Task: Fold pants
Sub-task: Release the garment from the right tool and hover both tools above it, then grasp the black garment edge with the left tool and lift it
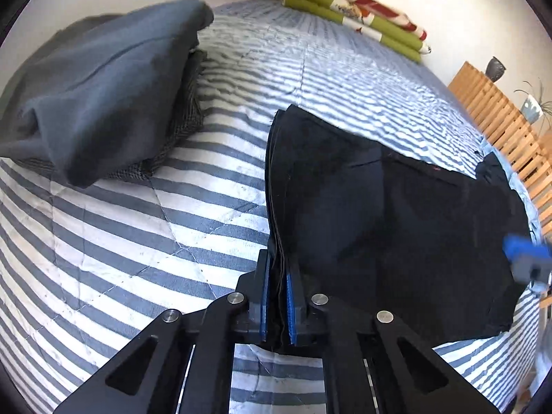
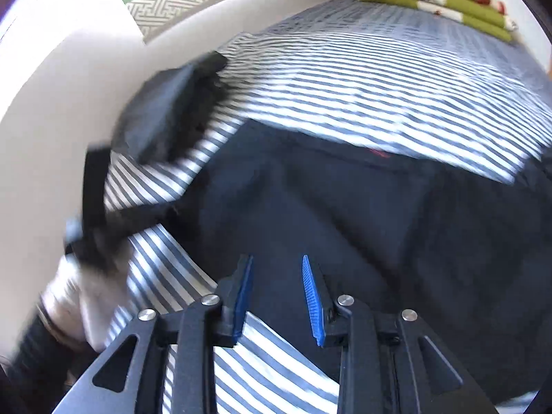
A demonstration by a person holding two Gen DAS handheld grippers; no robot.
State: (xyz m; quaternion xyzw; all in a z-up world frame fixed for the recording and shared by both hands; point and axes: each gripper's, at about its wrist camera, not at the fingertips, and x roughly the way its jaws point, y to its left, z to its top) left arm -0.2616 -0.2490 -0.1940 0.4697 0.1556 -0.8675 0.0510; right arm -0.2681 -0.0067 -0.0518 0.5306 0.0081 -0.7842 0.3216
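Observation:
Dark navy pants (image 1: 386, 214) lie folded on the striped bedspread (image 1: 138, 227), their layered edge running toward my left gripper (image 1: 280, 269). That gripper is shut on the stacked fabric edges, which pass between its blue pads. In the right wrist view the same pants (image 2: 362, 214) spread across the middle of the bed. My right gripper (image 2: 277, 265) hovers over their near edge, open, with nothing between its fingers. Its blue tip (image 1: 524, 258) shows blurred at the right edge of the left wrist view. The left gripper's body (image 2: 93, 207) appears blurred at the left of the right wrist view.
A pile of grey-blue clothes (image 1: 100, 89) sits on the bed at the left. Folded green, red and white bedding (image 1: 358, 13) lies at the far end by the wall. A wooden slatted frame (image 1: 500, 127) with plants runs along the right side. A hand and sleeve (image 2: 62, 303) hold the left gripper.

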